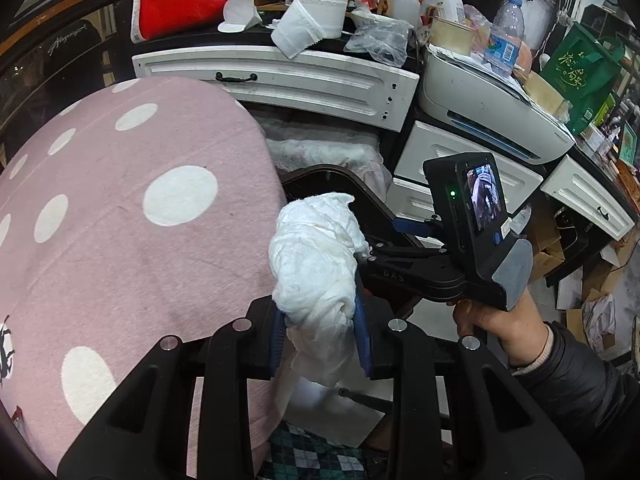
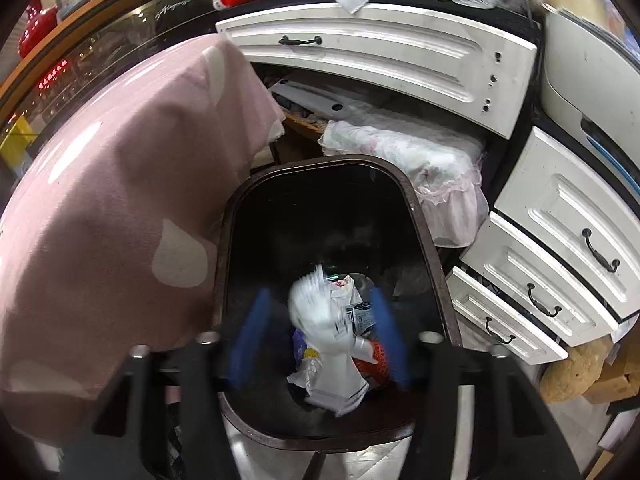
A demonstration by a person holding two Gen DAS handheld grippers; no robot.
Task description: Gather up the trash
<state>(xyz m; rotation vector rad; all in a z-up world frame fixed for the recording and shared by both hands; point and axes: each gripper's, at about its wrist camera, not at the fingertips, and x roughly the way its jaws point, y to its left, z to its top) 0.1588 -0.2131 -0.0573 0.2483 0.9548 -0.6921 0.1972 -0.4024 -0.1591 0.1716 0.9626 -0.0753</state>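
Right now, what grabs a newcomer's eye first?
A crumpled white tissue wad clamped in the left gripper, beside a pink polka-dot cloth. In the right wrist view, the right gripper stands open over a dark bin, with blurred white trash between its fingers.

From my left wrist camera, the left gripper (image 1: pixel 320 334) has a wad of tissue (image 1: pixel 318 264) between its fingers, with the dotted blanket (image 1: pixel 120 220) to its left and my right hand (image 1: pixel 508 326) with the right gripper (image 1: pixel 384 236) to its right, in front of the drawers (image 1: pixel 464 168). Behind, a toilet paper roll (image 1: pixel 316 20), a plastic bag (image 1: pixel 380 40) and a water bottle (image 1: pixel 505 34) sit on the desk, and a printer (image 1: pixel 488 104) stands to the right of the long drawer (image 1: pixel 280 80). From my right wrist camera, the trash bin (image 2: pixel 430 236) lies directly below, litter (image 2: pixel 336 340) lying in it, the blanket on its left and the stacked drawers on its right.
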